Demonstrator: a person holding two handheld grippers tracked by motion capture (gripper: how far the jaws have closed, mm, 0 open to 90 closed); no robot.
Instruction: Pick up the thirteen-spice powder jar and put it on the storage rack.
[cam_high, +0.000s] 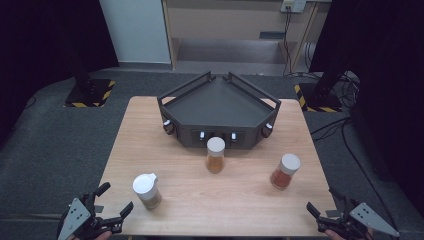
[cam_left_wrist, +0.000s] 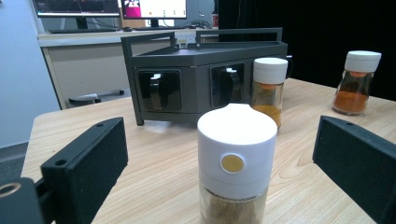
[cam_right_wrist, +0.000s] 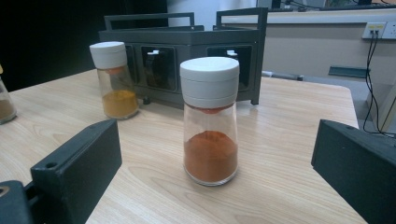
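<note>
Three white-capped spice jars stand on the wooden table (cam_high: 180, 165). The brown-spice jar (cam_high: 147, 190) (cam_left_wrist: 236, 163) stands at front left, just ahead of my left gripper (cam_high: 116, 200) (cam_left_wrist: 219, 158), whose jaws stand open on either side of it without touching. The yellow-spice jar (cam_high: 215, 154) (cam_left_wrist: 268, 88) (cam_right_wrist: 114, 79) stands in front of the dark rack (cam_high: 218, 110) (cam_left_wrist: 205, 74) (cam_right_wrist: 187, 51). At front right is the red-spice jar (cam_high: 285, 171) (cam_right_wrist: 210, 121) (cam_left_wrist: 357, 81). My right gripper (cam_high: 325, 202) (cam_right_wrist: 219, 158) is open at the table's front right corner, short of that jar.
The rack is a dark angled tray with rails and knobs at the table's back middle. Black stands with yellow-black bases (cam_high: 90, 92) sit on the floor behind. A desk with monitors (cam_left_wrist: 112, 9) lies beyond.
</note>
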